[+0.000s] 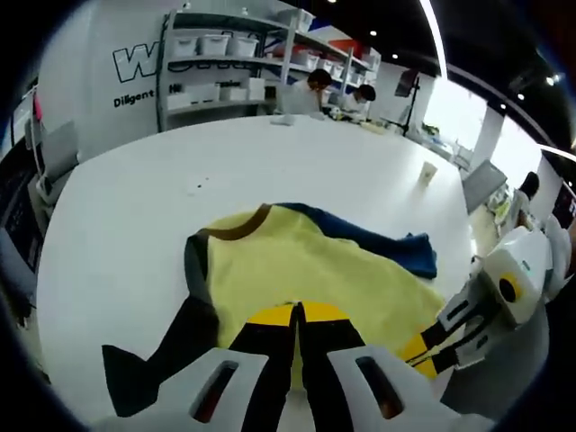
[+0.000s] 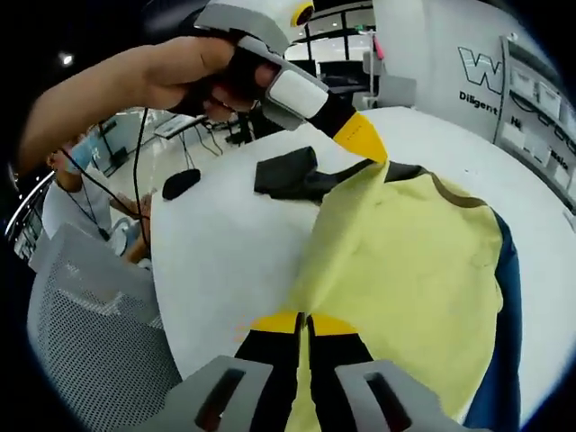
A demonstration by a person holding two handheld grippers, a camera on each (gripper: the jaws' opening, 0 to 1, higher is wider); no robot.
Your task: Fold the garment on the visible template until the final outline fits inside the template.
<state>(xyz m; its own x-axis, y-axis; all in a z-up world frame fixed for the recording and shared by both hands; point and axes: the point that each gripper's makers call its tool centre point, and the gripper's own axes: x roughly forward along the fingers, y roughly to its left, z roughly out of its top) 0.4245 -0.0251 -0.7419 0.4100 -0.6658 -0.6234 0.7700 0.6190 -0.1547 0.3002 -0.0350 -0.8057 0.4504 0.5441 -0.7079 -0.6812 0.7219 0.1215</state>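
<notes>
My left hand-held gripper and right hand-held gripper are both clamped on the hem of the shirt, which spreads from centre frame toward the upper middle across the white surface, collar farthest away.

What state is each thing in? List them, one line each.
Shirt: spread on the table, yellow side up, hem pinched at two spots, one edge lifted.
Sleeve: dark, lying flat.
Left claw: shut on shirt.
Right claw: shut on shirt.
Table: white, bears the shirt.
</notes>
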